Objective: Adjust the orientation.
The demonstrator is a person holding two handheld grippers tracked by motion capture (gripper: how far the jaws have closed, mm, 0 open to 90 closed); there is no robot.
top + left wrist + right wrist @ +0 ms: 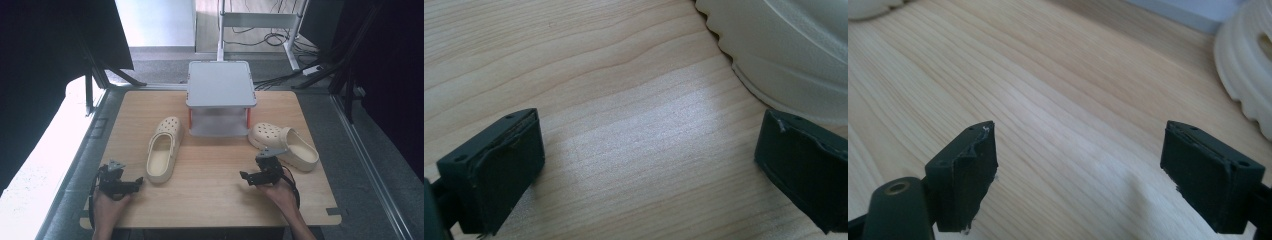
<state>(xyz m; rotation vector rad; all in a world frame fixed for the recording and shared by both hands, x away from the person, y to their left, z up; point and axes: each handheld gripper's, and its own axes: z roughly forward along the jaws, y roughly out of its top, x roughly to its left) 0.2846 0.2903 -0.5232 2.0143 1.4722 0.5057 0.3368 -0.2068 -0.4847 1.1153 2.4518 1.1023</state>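
Two cream clogs lie on the wooden table (210, 195). The left clog (164, 149) points away from me, left of centre. The right clog (285, 145) lies at an angle at the right. My left gripper (139, 183) rests low at the front left, open, with the left clog's heel edge (789, 55) just beyond its right jaw. My right gripper (243, 176) sits at the front right, open, close beside the right clog's rim (1248, 65). Bare wood lies between both pairs of jaws (649, 165) (1078, 165).
A grey two-level shelf stand (220, 85) with orange posts stands at the table's far middle, between the clogs. Black frame legs and cables (280, 40) lie on the floor beyond the table. A bright strip runs along the table's left side.
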